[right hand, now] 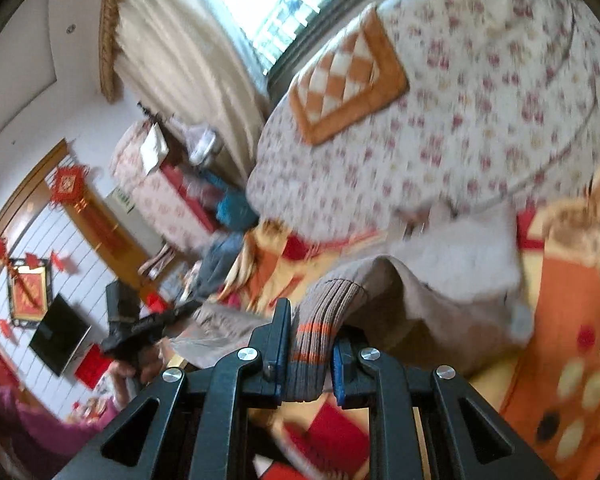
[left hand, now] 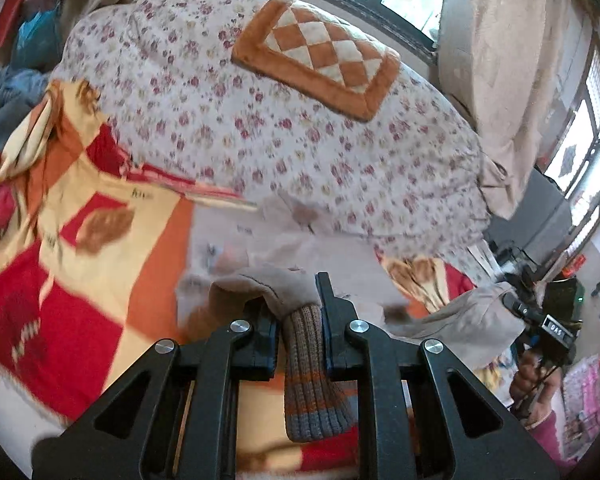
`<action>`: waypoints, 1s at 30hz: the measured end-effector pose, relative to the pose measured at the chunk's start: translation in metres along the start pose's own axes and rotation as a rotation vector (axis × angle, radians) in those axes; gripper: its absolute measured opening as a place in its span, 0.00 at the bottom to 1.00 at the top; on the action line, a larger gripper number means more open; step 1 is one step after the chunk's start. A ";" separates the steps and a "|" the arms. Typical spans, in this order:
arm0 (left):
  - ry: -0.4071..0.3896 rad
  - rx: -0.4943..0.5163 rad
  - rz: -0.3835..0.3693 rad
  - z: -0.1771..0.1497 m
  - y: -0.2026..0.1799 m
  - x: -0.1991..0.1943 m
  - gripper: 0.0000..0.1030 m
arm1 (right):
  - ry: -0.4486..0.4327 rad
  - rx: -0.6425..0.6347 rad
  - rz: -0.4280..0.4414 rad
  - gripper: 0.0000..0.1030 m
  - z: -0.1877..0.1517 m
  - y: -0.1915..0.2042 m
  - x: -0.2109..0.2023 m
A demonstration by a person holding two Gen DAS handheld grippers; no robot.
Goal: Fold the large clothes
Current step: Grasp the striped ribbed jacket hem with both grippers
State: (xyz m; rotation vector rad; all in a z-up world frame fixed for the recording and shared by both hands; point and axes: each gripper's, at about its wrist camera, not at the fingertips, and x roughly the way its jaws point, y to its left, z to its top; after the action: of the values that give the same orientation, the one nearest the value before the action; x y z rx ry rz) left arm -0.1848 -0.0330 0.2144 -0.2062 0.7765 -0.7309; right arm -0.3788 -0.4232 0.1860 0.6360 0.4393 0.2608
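Note:
A taupe garment (left hand: pixel 464 312) with ribbed knit cuffs hangs lifted above the bed between my two grippers. In the left wrist view my left gripper (left hand: pixel 296 304) is shut on a brown ribbed cuff (left hand: pixel 308 380) with orange and grey-blue stripes, which droops down between the fingers. In the right wrist view my right gripper (right hand: pixel 314 328) is shut on another ribbed cuff (right hand: pixel 320 320) with orange stripes. The taupe cloth (right hand: pixel 412 300) bulges just beyond it and stretches left. A person's hand (left hand: pixel 532 380) holds the other gripper at the far right of the left wrist view.
Under the garment lies a red, orange and cream patterned blanket (left hand: pixel 80 280). Behind it rises a floral quilt (left hand: pixel 260 128) with an orange checkered cushion (left hand: pixel 320 56) on top. Cream curtains (right hand: pixel 180 60) and windows stand beyond; a dark screen (right hand: pixel 58 336) hangs on the wall.

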 end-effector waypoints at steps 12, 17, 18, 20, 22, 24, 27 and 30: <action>0.099 -0.056 0.141 0.087 0.038 0.170 0.14 | 0.052 0.125 -0.265 0.12 0.085 -0.110 0.135; 0.173 -0.088 0.198 0.092 0.069 0.238 0.14 | 0.113 0.172 -0.350 0.12 0.095 -0.161 0.184; 0.187 -0.101 0.200 0.091 0.074 0.247 0.15 | 0.118 0.179 -0.363 0.12 0.095 -0.170 0.190; 0.214 -0.129 0.205 0.090 0.086 0.267 0.17 | 0.139 0.187 -0.389 0.12 0.096 -0.187 0.206; 0.246 -0.155 0.205 0.086 0.099 0.288 0.23 | 0.188 0.202 -0.456 0.20 0.094 -0.207 0.226; 0.280 -0.160 0.210 0.085 0.105 0.300 0.42 | 0.195 0.212 -0.515 0.54 0.091 -0.219 0.234; 0.276 -0.177 0.204 0.088 0.110 0.297 0.61 | 0.152 0.235 -0.535 0.62 0.095 -0.222 0.222; 0.225 -0.181 0.172 0.098 0.110 0.273 0.71 | 0.100 0.236 -0.448 0.62 0.098 -0.204 0.198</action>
State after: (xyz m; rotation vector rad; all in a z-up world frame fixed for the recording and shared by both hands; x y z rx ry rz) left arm 0.0739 -0.1426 0.0826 -0.2196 1.0625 -0.5254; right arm -0.1384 -0.5590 0.0672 0.7379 0.7018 -0.1889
